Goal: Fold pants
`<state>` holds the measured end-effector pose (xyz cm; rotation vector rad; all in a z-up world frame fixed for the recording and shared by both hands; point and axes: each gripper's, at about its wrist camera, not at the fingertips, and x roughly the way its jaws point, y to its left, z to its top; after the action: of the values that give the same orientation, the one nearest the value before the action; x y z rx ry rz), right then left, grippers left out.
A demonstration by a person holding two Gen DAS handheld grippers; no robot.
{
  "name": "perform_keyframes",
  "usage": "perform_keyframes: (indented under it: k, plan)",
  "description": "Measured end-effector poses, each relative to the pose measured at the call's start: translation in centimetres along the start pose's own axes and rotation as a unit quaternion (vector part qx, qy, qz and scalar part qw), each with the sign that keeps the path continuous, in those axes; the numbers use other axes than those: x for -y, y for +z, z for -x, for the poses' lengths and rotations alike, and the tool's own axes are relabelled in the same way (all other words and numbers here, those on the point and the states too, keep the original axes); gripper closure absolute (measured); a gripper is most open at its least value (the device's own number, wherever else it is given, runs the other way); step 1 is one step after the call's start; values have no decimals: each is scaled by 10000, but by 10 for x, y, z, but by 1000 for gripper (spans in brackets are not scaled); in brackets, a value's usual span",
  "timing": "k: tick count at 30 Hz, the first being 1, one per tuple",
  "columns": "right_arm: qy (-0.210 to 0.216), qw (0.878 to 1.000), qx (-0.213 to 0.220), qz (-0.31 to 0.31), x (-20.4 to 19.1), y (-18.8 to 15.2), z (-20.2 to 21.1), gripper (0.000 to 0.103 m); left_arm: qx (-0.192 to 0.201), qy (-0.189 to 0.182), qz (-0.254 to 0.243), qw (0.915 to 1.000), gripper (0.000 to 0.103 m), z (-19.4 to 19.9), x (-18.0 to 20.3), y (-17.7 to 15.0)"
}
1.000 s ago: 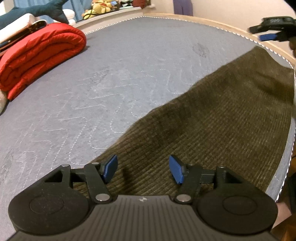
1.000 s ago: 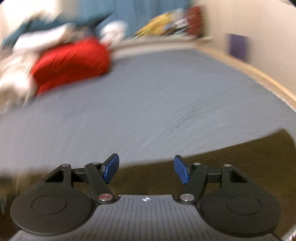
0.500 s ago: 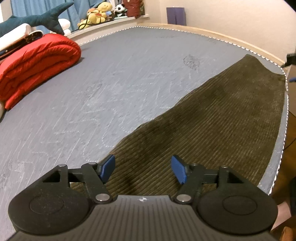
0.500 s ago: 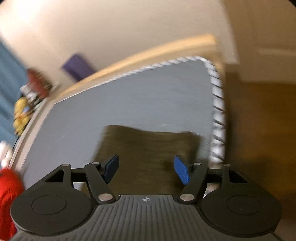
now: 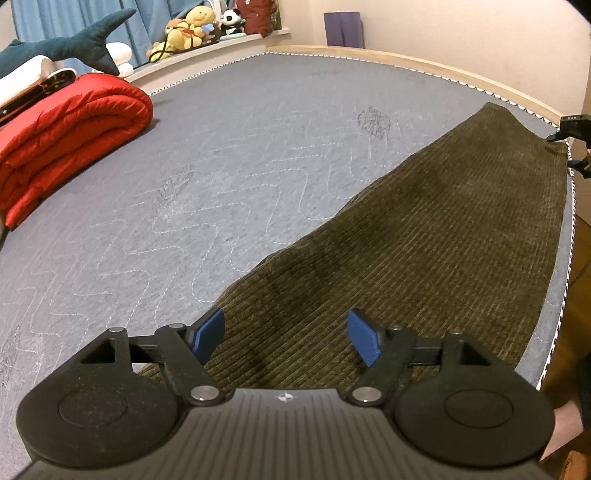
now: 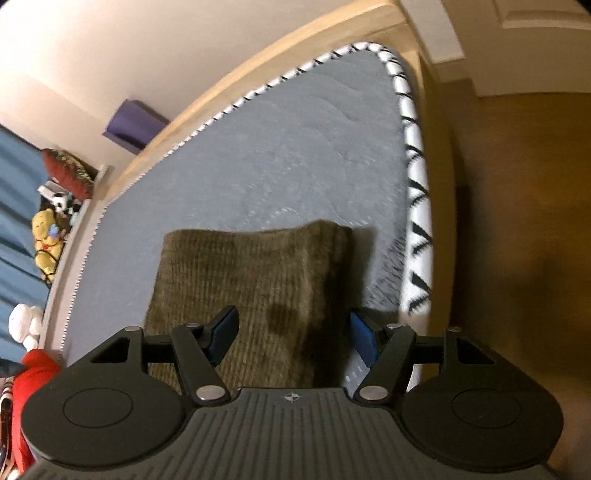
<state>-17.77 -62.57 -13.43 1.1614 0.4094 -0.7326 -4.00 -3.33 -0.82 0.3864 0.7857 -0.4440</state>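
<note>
Olive-brown corduroy pants [image 5: 424,236] lie flat and lengthwise along the right edge of a grey quilted mattress [image 5: 221,177]. My left gripper [image 5: 284,338] is open and hovers over the near end of the pants, holding nothing. My right gripper [image 6: 293,338] is open above the far end of the pants [image 6: 251,280], near the mattress corner, holding nothing. Part of the right gripper shows at the far right edge of the left wrist view [image 5: 570,127].
A rolled red quilt [image 5: 62,136] lies at the left of the mattress. A plush shark [image 5: 70,46] and stuffed toys [image 5: 192,31] sit on the far ledge. The mattress edge [image 6: 417,206] drops to a wooden floor [image 6: 517,221] on the right.
My right gripper swung from facing across the mattress to facing the far end of the pants at the corner. My left gripper rose slightly over the near end. Both stayed open.
</note>
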Motion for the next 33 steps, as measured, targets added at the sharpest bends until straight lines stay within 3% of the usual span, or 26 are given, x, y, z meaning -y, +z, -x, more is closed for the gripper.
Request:
perform_keyframes:
  k: [1,3,5,7,10,13,15,16,18,21,24,26,29,30,31,32,33]
  plan:
    - [39,10000,18,12,1,2,-3,44,3,-8,-3,10000,25,0,0,0]
    - [6,10000,12,34,4,5,-8,68,13,-8,-6,10000,25,-1,0,0]
    - [-53,10000,6,-16,8,7,-9,85,24,1,-6,10000,25,-1,0,0]
    - [-51,9999,85,25,5,6,-4,87,46,12,7,10000,25,0,-1,0]
    - [116,9959,585,681,-31,-5,20,88,87,63,50,9999,25,2,-3,0]
    - [577,9749,1098,1851,-94,-35,58,88,143,121,142,9997,25,6,-8,-1]
    - [975,9390,1393,2988,-142,-76,89,88,180,197,211,9994,25,9,-13,-3]
    - [1180,9143,1541,3556,-162,-101,105,88,195,231,251,9992,25,10,-16,-3]
    - [1830,8582,1628,4512,-192,-159,135,88,229,327,406,9984,25,13,-25,-5]
    - [2724,7739,1295,5569,-216,-249,163,88,277,468,710,9960,25,19,-41,-9]
    - [3321,6734,244,6601,-218,-343,166,87,283,554,1028,9928,25,24,-58,-13]
    - [3392,6106,-596,7132,-209,-396,159,85,249,551,1213,9908,25,27,-68,-16]
    - [3364,4987,-1604,7826,-183,-455,157,80,207,524,1356,9892,24,30,-75,-20]
    - [3403,4746,-1702,7937,-177,-463,160,76,203,479,1391,9889,24,31,-76,-21]
    - [3477,4602,-1693,7992,-173,-466,165,73,201,438,1419,9887,24,32,-77,-22]
    - [3576,4551,-1669,7982,-172,-464,170,66,195,367,1455,9885,24,32,-77,-22]
    - [3660,4609,-1687,7907,-175,-459,173,60,188,298,1493,9882,24,32,-77,-22]
